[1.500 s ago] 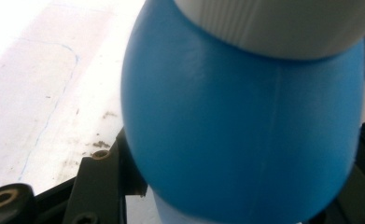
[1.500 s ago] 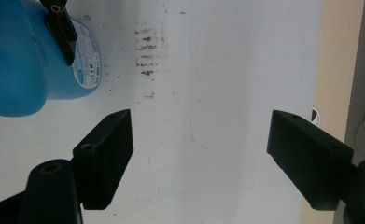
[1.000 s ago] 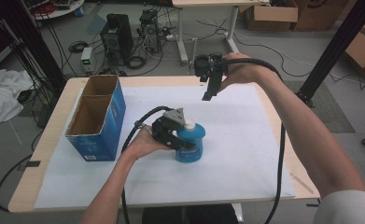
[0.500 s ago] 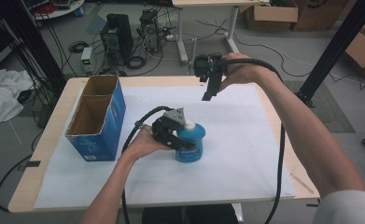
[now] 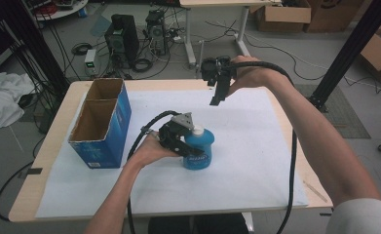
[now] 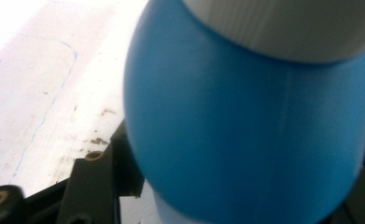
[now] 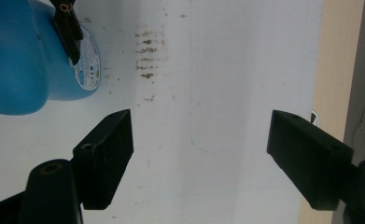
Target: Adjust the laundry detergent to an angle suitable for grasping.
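Note:
A blue bottle with a white cap stands upright on the white sheet at mid table. My left gripper reaches in from the left and has it between its jaws. These jaws have just been opening. In the left gripper view the bottle bulges right against the black fingers, and I see no gap. My right gripper hangs open above the far part of the sheet, pointing down. In its own view the right gripper has nothing between its wide jaws, with the bottle at the upper left.
An open blue cardboard box with two compartments stands at the left of the table. A white sheet covers most of the wooden top. Cables trail from both grippers. Computers, boxes and another desk stand on the floor beyond.

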Demonstrator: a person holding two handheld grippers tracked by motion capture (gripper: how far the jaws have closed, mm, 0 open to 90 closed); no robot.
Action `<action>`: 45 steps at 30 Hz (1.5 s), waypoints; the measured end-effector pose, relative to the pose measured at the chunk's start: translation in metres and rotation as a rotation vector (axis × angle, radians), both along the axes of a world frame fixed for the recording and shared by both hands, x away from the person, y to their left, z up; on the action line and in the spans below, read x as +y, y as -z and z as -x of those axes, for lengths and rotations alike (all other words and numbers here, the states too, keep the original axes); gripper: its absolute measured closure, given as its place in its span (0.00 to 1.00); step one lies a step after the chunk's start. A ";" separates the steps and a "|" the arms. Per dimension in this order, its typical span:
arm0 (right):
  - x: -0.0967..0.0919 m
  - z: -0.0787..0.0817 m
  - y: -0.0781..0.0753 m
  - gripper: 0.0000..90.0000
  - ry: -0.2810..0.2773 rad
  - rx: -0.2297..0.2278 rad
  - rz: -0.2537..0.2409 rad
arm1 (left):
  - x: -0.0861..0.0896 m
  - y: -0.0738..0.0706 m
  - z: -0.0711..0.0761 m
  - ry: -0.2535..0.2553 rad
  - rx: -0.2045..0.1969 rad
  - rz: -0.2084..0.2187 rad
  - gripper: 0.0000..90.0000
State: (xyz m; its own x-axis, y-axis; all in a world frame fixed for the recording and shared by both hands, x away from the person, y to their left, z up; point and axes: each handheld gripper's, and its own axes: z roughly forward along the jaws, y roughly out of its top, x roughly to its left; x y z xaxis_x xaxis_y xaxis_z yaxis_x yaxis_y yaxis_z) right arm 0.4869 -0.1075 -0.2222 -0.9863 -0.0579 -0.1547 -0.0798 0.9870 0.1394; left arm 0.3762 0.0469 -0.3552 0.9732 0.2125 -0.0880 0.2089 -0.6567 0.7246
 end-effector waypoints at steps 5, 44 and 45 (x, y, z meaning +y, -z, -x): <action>-0.001 0.000 0.000 0.25 0.003 -0.002 0.001 | 0.002 -0.001 -0.001 -0.008 0.014 0.006 0.38; -0.002 0.002 0.001 0.24 0.009 -0.001 0.017 | 0.018 -0.022 0.023 -0.022 -0.064 -0.219 0.15; -0.002 0.003 0.001 0.24 0.009 -0.002 0.017 | 0.020 -0.023 0.025 -0.020 -0.067 -0.236 0.15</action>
State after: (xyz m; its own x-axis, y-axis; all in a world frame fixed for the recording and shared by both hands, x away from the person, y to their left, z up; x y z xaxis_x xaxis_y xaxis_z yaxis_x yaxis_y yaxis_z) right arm 0.4843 -0.1093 -0.2228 -0.9864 -0.0520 -0.1558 -0.0715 0.9898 0.1229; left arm 0.3509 0.0672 -0.3318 0.9706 0.2386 0.0314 0.1798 -0.8057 0.5644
